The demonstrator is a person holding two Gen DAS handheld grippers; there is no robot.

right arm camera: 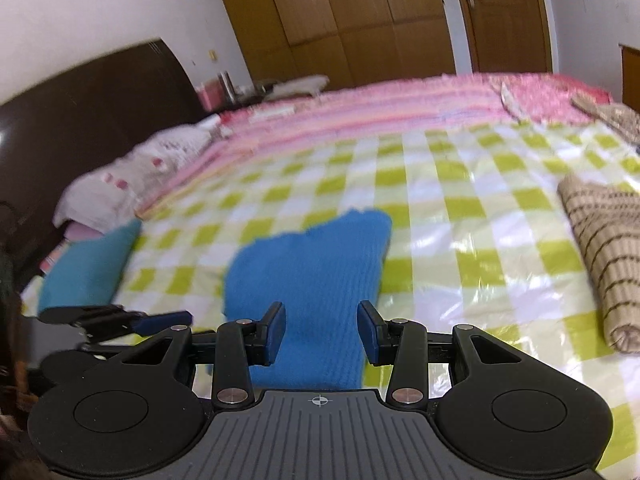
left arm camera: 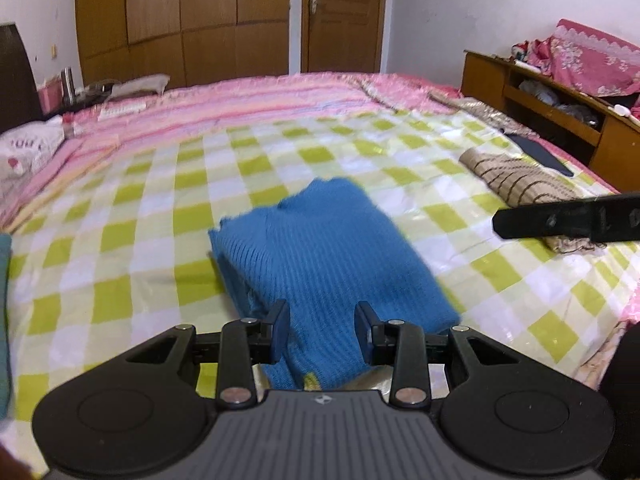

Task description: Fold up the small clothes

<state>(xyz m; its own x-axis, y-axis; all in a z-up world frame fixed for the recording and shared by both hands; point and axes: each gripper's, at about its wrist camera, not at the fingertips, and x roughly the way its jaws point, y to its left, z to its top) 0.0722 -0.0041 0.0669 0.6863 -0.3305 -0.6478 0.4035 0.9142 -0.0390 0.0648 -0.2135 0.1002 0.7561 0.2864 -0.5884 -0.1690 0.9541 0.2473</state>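
Note:
A blue knit garment [left arm camera: 320,248] lies folded on the green-and-white checked sheet [left arm camera: 160,200]; it also shows in the right wrist view [right arm camera: 316,272]. My left gripper [left arm camera: 322,330] is open, its fingers on either side of the garment's near edge, above it. My right gripper [right arm camera: 322,330] is open over the garment's near end. The right gripper's finger [left arm camera: 560,220] shows at the right edge of the left wrist view. The left gripper's fingers [right arm camera: 160,322] show at the lower left of the right wrist view.
A folded beige striped garment [left arm camera: 520,184] lies to the right, seen also in the right wrist view [right arm camera: 604,248]. A teal folded cloth [right arm camera: 88,268] lies at the left. A pillow [right arm camera: 132,176], a dark headboard [right arm camera: 80,100], a wooden shelf [left arm camera: 552,108] and wardrobes [left arm camera: 184,20] surround the bed.

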